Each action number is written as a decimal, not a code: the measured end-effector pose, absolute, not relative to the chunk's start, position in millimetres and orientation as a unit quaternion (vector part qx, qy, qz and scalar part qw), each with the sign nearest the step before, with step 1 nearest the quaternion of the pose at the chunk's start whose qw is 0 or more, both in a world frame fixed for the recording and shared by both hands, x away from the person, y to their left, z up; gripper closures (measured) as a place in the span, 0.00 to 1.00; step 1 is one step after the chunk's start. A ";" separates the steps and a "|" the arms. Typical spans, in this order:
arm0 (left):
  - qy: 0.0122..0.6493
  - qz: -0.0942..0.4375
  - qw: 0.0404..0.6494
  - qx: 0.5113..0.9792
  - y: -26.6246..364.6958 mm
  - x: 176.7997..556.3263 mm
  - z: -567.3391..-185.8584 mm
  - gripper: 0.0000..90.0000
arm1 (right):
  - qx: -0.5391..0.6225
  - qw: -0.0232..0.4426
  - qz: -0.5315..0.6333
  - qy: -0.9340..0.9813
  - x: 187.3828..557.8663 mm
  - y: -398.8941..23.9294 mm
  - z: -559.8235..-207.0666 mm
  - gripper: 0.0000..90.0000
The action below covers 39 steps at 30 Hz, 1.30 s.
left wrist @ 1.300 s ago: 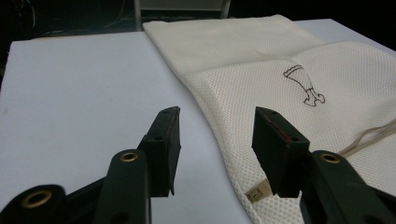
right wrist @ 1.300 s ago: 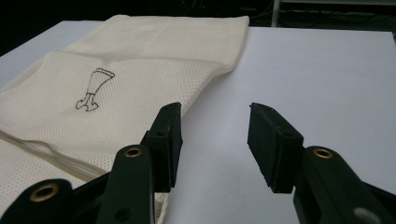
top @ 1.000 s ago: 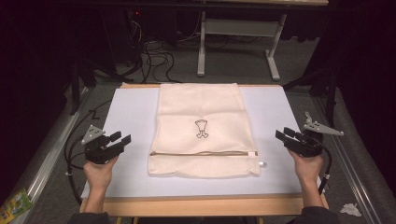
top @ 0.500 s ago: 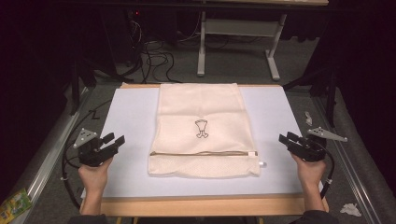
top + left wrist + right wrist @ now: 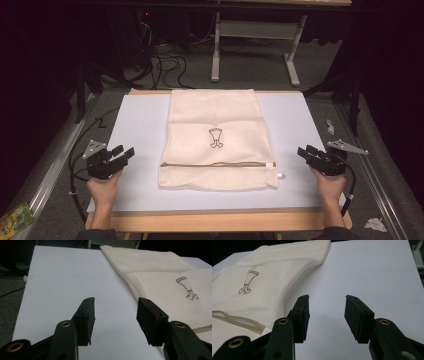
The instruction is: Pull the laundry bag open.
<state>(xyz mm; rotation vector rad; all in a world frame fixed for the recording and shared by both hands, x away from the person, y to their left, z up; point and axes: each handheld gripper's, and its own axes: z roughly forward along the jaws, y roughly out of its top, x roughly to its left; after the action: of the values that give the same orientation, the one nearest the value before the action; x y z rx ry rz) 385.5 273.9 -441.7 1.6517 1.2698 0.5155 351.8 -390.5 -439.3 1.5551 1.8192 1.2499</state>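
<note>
We judge the work barely begun; the mesh laundry bag [image 5: 216, 141] lies flat and untouched mid-mat, zipper [image 5: 217, 164] closed; our left gripper [image 5: 123, 154] waits left of the bag, right gripper [image 5: 305, 152] right of it, both wide apart and empty; grasping remains.

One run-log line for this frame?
left gripper: open, empty | right gripper: open, empty | mesh bag: flat on white board, untouched

We are looking at a lab-like workroom: a white work board [image 5: 135, 130] is lying on a wooden table [image 5: 215, 220] (cables [image 5: 165, 60] are trailing across grey carpet).
</note>
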 end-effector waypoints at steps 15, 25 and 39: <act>0.525 0.214 0.466 0.679 264.4 396.6 -453.1 0.54 | 0.574 0.212 0.425 0.667 359.0 -388.2 -455.4 0.62; 0.528 0.217 0.452 0.686 260.1 403.9 -462.2 0.54 | 0.579 0.215 0.414 0.669 363.5 -384.5 -459.6 0.62; 0.538 0.220 0.436 0.687 260.1 412.1 -473.4 0.53 | 0.582 0.224 0.397 0.673 370.6 -379.2 -465.2 0.62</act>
<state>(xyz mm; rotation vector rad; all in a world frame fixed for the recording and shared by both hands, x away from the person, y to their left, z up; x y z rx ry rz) 412.1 260.1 -473.4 1.7090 1.3383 0.5473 370.6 -379.2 -465.2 1.6059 1.8588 1.0962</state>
